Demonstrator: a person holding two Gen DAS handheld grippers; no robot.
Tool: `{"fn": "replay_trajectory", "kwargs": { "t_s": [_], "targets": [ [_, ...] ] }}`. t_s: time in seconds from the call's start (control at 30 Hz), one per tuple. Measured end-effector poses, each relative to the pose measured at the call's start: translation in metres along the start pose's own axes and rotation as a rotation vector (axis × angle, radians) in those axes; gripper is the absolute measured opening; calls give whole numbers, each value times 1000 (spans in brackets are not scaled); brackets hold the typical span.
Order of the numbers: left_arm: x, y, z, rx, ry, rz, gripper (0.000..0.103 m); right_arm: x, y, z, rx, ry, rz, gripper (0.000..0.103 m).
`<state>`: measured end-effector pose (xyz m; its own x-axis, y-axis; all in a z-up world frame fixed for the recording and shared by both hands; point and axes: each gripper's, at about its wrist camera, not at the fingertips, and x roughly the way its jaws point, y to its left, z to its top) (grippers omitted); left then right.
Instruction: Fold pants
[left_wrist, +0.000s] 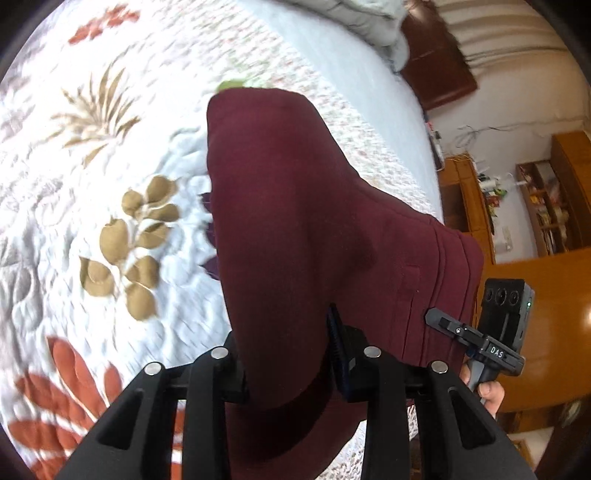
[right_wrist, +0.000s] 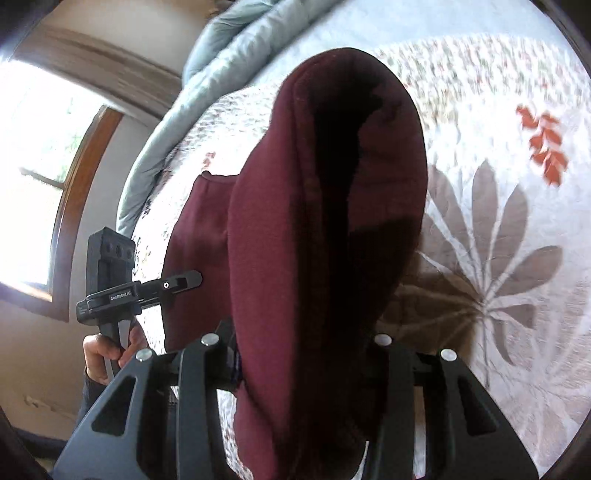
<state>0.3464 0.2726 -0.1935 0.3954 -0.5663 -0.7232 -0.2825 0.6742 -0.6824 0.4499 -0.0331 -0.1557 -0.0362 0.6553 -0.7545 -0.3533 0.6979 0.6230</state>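
Grip: left gripper (left_wrist: 291, 354) and right gripper (right_wrist: 303, 354) both clench the maroon pants (left_wrist: 295, 206).
Risk: fabric slipping from 1 clamp, skewing the fold over the quilt (left_wrist: 92, 184).

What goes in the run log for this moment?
left gripper: shut on maroon pants | right gripper: shut on maroon pants | pants lifted over quilt

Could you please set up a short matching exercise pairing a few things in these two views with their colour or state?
Things:
1. pants
2. left gripper
3. folded duvet
4. bedspread

Descriptions:
A. pale grey-blue
B. white with leaf prints
C. dark maroon
D. clamped on cloth

Pairs: 1-C, 2-D, 3-A, 4-B
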Motion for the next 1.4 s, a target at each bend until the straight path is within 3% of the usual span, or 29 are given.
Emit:
{"fn": "replay_trajectory", "kwargs": {
  "t_s": [0.1, 0.17, 0.23, 0.3, 0.37, 0.4, 0.43, 0.47, 0.53, 0.63, 0.73, 0.77, 0.8, 0.83, 0.97, 1.07, 1.13, 1.2, 1.33, 1.4],
  "targets": [
    [12, 15, 4, -20, 18, 6, 35, 12, -31, -2, 59, 19, 1, 45],
    [14, 19, 4, -21, 27, -19, 42, 16, -59, -7, 111, 32, 12, 59],
    [10, 25, 3, -25, 43, -25, 60, 17, -77, -11, 141, 44, -1, 76],
    [-3, 34, -1, -27, 53, -6, 66, 7, -88, -15, 168, 35, 27, 76],
    [-24, 36, 0, -7, 0, 62, 68, -13, -86, -12, 163, -32, -29, 77],
    [-40, 33, 2, 11, -61, 96, 69, -23, -82, -8, 167, -71, -48, 76],
    [-57, 30, 4, 25, -125, 88, 71, -44, -81, -4, 179, -144, -79, 67],
    [-68, 25, 4, 36, -169, 54, 72, -57, -78, -1, 171, -197, -92, 64],
    [-85, 9, 2, 75, -245, -57, 76, -74, -52, 13, 107, -265, -30, 56],
    [-75, -14, -9, 153, -243, -167, 77, -50, -19, 36, 60, -199, 62, 45],
    [-46, -20, -29, 154, -192, -249, 77, -3, -23, 52, 102, -110, 61, 33],
    [-40, -16, -34, 152, -177, -265, 77, 9, -32, 55, 133, -93, 53, 25],
    [-33, -10, -44, 147, -169, -271, 77, 17, -48, 53, 165, -88, 34, 0],
    [-28, -3, -54, 150, -168, -281, 77, 22, -60, 52, 180, -86, 12, 0],
    [-22, 9, -69, 130, -189, -350, 77, 23, -112, 40, 315, -128, 121, 0],
    [-24, 18, -64, 105, -197, -371, 77, 7, -99, 36, 277, -136, 137, 0],
    [-30, 24, -66, 95, -203, -372, 77, -23, -81, 24, 226, -188, 155, 8],
    [-45, 22, -71, 116, -240, -374, 78, -43, -62, 9, 159, -211, 193, 8],
    [-54, 19, -86, 146, -269, -410, 83, -41, -37, -36, 55, -151, 210, 8],
    [-43, 24, -89, 132, -238, -376, 83, -29, -47, -49, 67, -129, 182, 8]
  ]
}}
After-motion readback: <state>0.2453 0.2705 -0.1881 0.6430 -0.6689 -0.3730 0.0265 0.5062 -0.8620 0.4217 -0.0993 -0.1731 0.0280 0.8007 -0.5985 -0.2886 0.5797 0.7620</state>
